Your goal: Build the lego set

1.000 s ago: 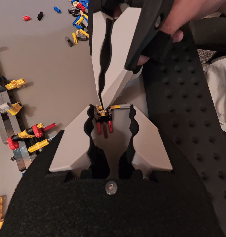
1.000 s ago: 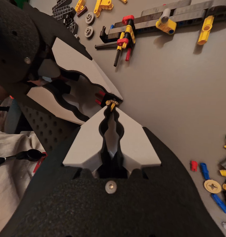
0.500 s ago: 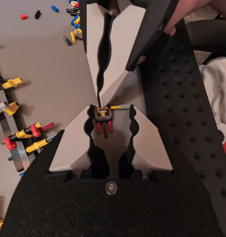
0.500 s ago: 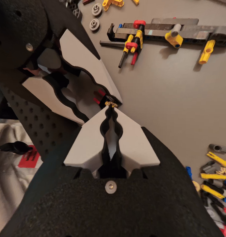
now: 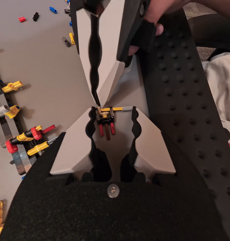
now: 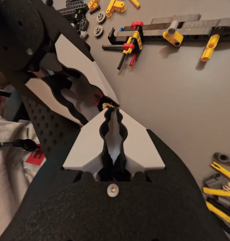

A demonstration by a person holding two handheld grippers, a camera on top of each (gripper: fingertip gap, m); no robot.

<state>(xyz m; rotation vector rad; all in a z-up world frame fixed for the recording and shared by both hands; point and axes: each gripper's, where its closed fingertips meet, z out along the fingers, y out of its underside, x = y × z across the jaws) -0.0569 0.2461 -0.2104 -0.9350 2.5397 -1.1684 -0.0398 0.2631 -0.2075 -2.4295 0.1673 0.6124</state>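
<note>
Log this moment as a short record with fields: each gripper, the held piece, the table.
left gripper: spans the small assembly's yellow axle, ends at its tips
right gripper: nearly shut, tips at the tan gear; grip unclear
small assembly: black block, tan gear, yellow axle, red pins toward the camera
table: long grey beam build, loose parts

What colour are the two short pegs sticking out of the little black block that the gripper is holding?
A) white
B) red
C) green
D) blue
B: in the left wrist view, two red pegs poke out of the small black block, with a brown rod between them; the left gripper spans this little assembly across its yellow axle.
</note>
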